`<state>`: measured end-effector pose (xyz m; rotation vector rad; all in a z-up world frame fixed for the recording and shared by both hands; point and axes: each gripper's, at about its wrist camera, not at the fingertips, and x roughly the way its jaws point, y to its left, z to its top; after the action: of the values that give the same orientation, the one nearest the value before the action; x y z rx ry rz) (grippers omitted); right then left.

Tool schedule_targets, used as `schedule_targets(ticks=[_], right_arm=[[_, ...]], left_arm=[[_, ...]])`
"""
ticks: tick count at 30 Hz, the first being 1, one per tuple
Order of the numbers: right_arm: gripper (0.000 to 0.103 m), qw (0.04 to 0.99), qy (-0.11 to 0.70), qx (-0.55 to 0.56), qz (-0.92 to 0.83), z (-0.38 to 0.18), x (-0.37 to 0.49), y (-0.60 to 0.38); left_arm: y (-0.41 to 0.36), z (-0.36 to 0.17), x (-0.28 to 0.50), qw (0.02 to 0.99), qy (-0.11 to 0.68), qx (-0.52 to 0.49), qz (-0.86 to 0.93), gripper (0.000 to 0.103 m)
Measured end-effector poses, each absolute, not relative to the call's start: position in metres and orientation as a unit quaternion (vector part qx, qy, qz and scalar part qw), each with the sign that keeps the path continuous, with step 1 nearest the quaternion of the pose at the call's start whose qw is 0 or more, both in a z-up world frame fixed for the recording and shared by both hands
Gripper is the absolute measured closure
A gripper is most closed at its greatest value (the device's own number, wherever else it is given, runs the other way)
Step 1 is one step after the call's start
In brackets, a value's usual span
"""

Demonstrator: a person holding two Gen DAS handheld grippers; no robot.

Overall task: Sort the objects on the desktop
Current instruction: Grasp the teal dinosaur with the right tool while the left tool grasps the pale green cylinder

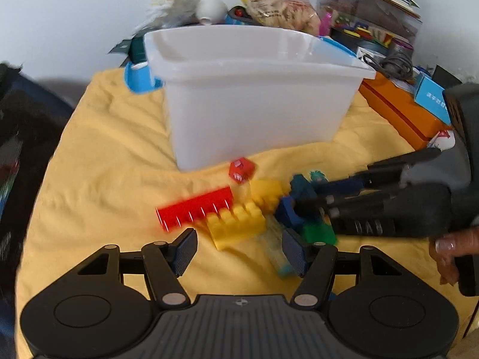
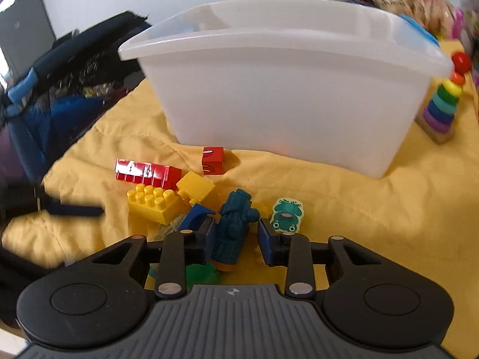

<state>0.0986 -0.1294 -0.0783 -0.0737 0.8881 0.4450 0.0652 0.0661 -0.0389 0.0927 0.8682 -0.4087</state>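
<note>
A translucent white bin [image 1: 254, 113] [image 2: 284, 104] stands on the yellow cloth [image 1: 104, 155]. In front of it lie a long red brick [image 1: 194, 209] [image 2: 146, 173], a red cube [image 1: 242, 170] [image 2: 213, 160], a studded yellow brick [image 1: 236, 224] [image 2: 152, 203], a second yellow block [image 2: 196, 188], a blue piece [image 2: 194, 217], a green piece [image 1: 318, 232] and a frog tile [image 2: 286, 215]. My left gripper [image 1: 239, 236] is wide open just above the studded yellow brick. My right gripper [image 2: 236, 224] straddles a teal toy [image 2: 233, 230]; a gap shows at its right pad.
A rainbow ring stacker [image 2: 446, 98] stands right of the bin. An orange box [image 1: 401, 110], a snack bag [image 1: 281, 6] and stacked books crowd the back. A dark bag [image 2: 74, 74] sits off the cloth's left edge. A person's hand [image 1: 449, 251] grips the right gripper's handle.
</note>
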Motion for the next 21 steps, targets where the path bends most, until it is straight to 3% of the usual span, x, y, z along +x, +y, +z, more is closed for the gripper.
schedule_targets(ticks=[4,5,14,18,21], right_arm=[[0.069,0.875,0.428,-0.061,0.218,-0.078,0.098,-0.125],[0.075,0.874,0.428,-0.065,0.220,-0.078,0.097,-0.125],[0.075,0.887,0.412,-0.047,0.203,-0.060,0.065,-0.152],[0.075,0.885,0.428,-0.036,0.181,-0.062,0.046,-0.172],[0.075,0.877,0.449,-0.030,0.169,-0.074,0.034,-0.179]], left_arm=[[0.055,-0.033,0.069,0.866,0.436,0.040,-0.242,0.042],[0.050,-0.036,0.066,0.861,0.443,0.036,-0.248,0.042],[0.023,-0.069,0.064,0.844,0.490,0.015,-0.215,0.047],[0.021,-0.075,0.070,0.848,0.486,0.017,-0.212,0.071],[0.028,-0.074,0.070,0.842,0.490,0.003,-0.226,0.072]])
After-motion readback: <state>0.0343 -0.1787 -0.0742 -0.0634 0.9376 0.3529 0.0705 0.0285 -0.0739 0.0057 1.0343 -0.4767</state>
